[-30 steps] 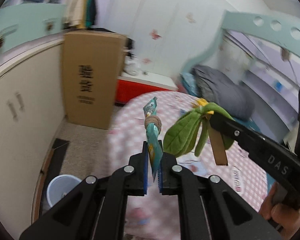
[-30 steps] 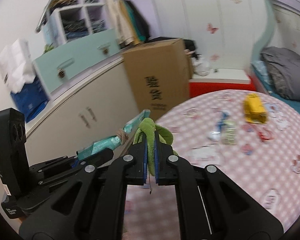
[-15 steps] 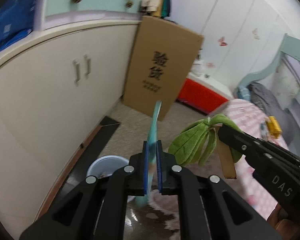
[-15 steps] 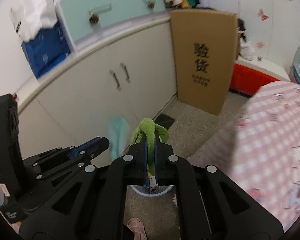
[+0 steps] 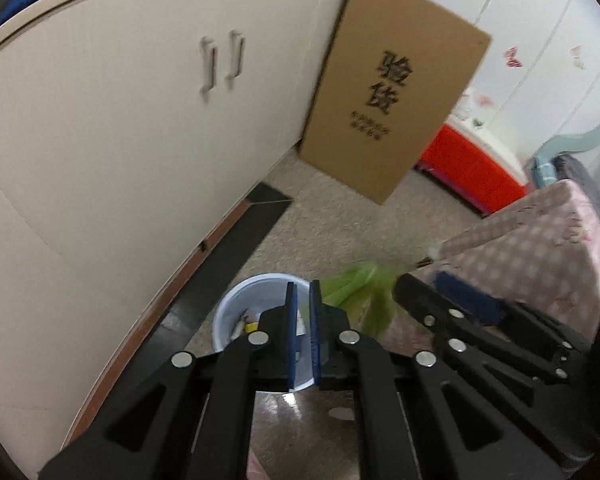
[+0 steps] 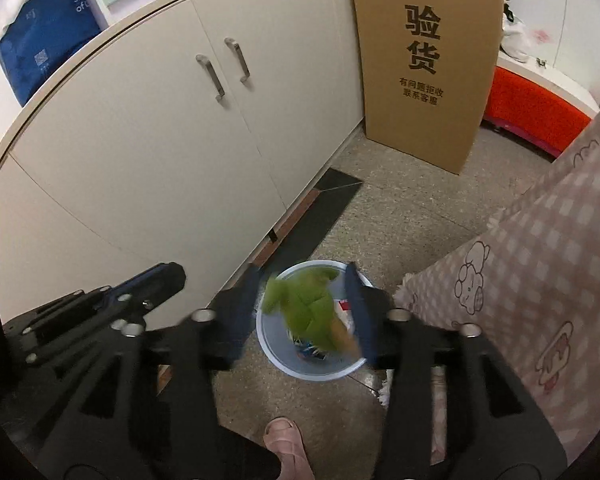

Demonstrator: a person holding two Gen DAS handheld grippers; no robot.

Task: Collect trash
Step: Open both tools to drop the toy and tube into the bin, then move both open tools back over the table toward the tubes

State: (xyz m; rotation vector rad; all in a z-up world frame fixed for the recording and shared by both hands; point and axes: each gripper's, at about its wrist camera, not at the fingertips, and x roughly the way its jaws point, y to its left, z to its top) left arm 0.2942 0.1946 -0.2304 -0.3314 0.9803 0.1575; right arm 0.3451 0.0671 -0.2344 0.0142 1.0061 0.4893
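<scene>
One bin (image 6: 300, 368), two hand-held grippers (image 6: 306, 312)

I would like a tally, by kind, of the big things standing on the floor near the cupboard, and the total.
White trash bin: 1
Brown cardboard box: 1
Red storage box: 1
Total: 3

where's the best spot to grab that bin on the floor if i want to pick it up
Grip the bin by its rim from straight above, pinching the wall inside and out: it stands upright, mouth open, with a thin wall. The side away from the cupboard looks freest.
</scene>
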